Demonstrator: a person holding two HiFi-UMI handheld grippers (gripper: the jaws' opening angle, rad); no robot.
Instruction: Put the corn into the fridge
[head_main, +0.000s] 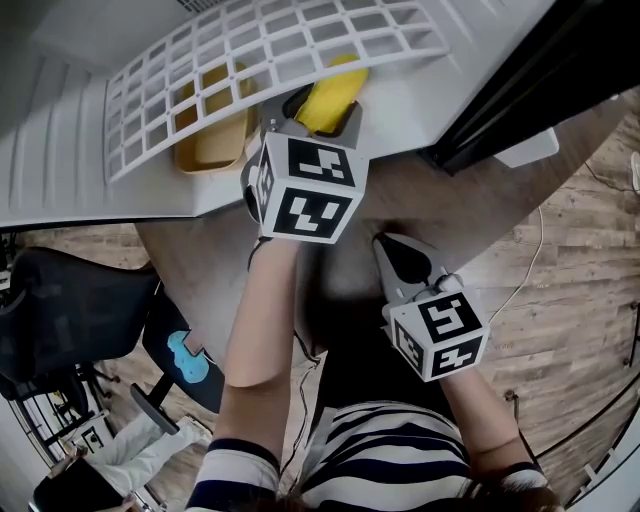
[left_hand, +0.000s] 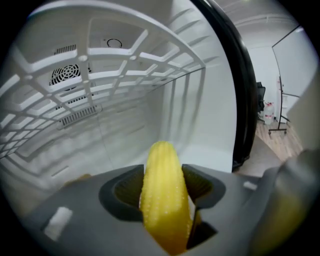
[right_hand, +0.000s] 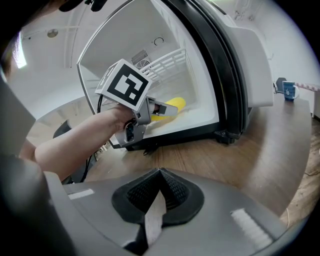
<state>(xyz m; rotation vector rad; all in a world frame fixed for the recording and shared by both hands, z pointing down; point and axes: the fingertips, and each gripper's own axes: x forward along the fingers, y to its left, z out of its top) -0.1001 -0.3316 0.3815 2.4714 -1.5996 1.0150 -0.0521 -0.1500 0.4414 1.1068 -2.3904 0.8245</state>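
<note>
Step in hand: carry-in. The left gripper (head_main: 322, 112), upper centre of the head view, is seen with its jaws clamped on the corn (left_hand: 164, 192). The cob tip is pointed into the open fridge (left_hand: 210, 125), below the wire shelf (left_hand: 125, 75), and is not yet set down. The right gripper (right_hand: 159, 192), lower right, is held over the worktop (right_hand: 235, 165), jaws together, nothing between them. Next move, as judged: the cob is to be lowered onto the fridge floor, then the jaws parted.
</note>
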